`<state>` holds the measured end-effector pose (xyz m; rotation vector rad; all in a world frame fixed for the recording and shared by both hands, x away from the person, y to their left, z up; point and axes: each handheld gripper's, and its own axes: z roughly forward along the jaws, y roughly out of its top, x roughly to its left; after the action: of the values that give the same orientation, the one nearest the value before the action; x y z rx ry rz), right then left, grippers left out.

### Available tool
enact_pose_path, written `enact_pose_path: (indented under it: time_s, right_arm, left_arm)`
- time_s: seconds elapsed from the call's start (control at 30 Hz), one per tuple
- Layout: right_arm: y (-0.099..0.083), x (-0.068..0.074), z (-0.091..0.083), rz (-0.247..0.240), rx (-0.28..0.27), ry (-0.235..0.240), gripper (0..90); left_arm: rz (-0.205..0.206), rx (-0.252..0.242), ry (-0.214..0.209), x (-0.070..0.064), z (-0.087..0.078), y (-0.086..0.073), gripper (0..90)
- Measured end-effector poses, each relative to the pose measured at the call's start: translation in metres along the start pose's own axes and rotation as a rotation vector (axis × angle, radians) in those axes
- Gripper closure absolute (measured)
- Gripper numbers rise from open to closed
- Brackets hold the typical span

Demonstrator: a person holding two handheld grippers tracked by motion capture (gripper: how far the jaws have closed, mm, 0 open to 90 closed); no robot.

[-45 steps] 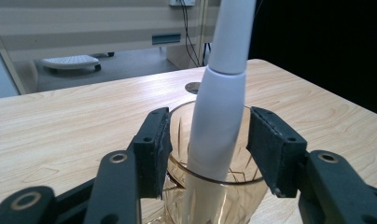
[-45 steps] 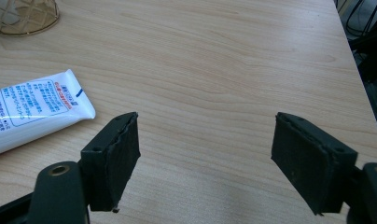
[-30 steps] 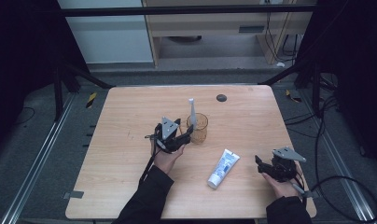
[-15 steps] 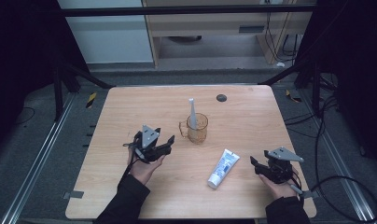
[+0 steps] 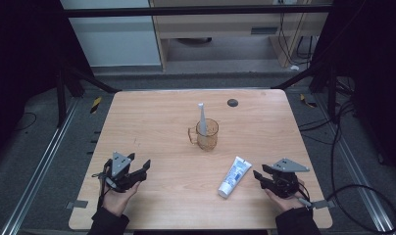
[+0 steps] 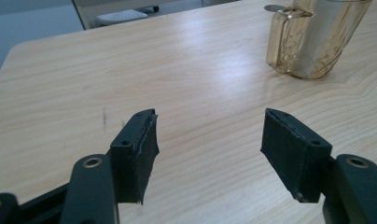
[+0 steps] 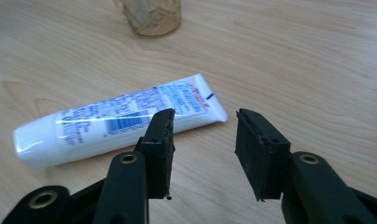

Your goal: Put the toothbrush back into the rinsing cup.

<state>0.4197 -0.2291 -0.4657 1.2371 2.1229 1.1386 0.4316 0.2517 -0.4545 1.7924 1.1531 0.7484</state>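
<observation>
The left gripper (image 5: 146,165) sits low over the near left part of the table (image 5: 152,122), held in a hand (image 5: 115,198) whose sleeve comes in from the bottom edge. Its jaws stand wide apart with bare wood between them, gripping nothing; in the left gripper view (image 6: 207,140) the gap between the two black pads is broad. The cup (image 6: 317,39) shows far ahead and to the right in that view, well apart from the jaws.

At the middle of the table stands the cup (image 5: 207,134), amber and see-through, upright, its handle turned to the left. A brush (image 5: 202,117) stands in it, leaning slightly and rising above the rim (its head looks pale grey, though it is too small to tell more). Behind the cup, near the far edge, lies a small dark disc (image 5: 232,102).

To the right of centre lies the tube (image 5: 234,176), white with blue print, flat on the wood, its cap end nearest the person. The right gripper (image 5: 257,175) is just beside it, on its right. In the right gripper view (image 7: 204,135) the jaws are parted and empty, with the tube (image 7: 116,123) lying just beyond and left of the left pad, not between them; whether that pad touches it is hard to say.
</observation>
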Motion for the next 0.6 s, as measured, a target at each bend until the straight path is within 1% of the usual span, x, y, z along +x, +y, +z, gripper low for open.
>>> enact_pose_path:
  time_s: [0.03, 0.07, 0.13, 0.17, 0.23, 0.3, 0.4, 0.47, 0.5, 0.53, 0.57, 0.6]
  right_arm:
    - [0.000, 0.002, 0.000, -0.009, 0.002, 0.012, 59.8]
    - [0.000, 0.007, 0.001, -0.026, 0.013, 0.041, 63.3]
    - [-0.001, 0.013, 0.002, -0.037, 0.030, 0.064, 66.1]
    - [-0.002, 0.015, 0.002, -0.047, 0.034, 0.073, 67.7]
    - [-0.002, 0.019, 0.002, -0.053, 0.043, 0.087, 70.0]
    - [-0.003, 0.022, 0.003, -0.058, 0.047, 0.097, 72.5]
    - [-0.004, 0.026, 0.004, -0.058, 0.057, 0.107, 74.4]
    - [-0.005, 0.030, 0.005, -0.063, 0.067, 0.120, 76.3]
    - [-0.005, 0.033, 0.005, -0.076, 0.073, 0.130, 78.3]
    - [-0.005, 0.033, 0.005, -0.076, 0.073, 0.130, 78.3]
    - [-0.005, 0.037, 0.007, -0.076, 0.078, 0.144, 80.0]
    - [-0.005, 0.037, 0.007, -0.076, 0.078, 0.144, 80.0]
  left_arm:
    - [0.000, 0.009, 0.004, 0.001, -0.002, -0.002, 35.1]
    - [0.003, 0.013, 0.013, 0.004, -0.004, -0.005, 35.6]
    - [-0.010, 0.024, 0.023, 0.008, -0.007, -0.008, 35.8]
    - [-0.005, 0.032, 0.032, 0.010, -0.008, -0.010, 36.0]
    - [0.003, 0.059, 0.044, 0.013, -0.007, -0.015, 37.8]
    - [-0.005, 0.086, 0.046, 0.016, -0.006, -0.019, 39.7]
    - [-0.005, 0.091, 0.048, 0.019, -0.006, -0.021, 40.9]
    - [0.002, 0.089, 0.061, 0.021, -0.008, -0.022, 42.0]
    - [0.007, 0.084, 0.070, 0.025, -0.010, -0.024, 42.2]
    - [0.007, 0.084, 0.070, 0.025, -0.010, -0.024, 42.2]
    - [0.009, 0.084, 0.071, 0.026, -0.011, -0.025, 42.4]
    - [0.008, 0.086, 0.079, 0.028, -0.012, -0.026, 42.4]
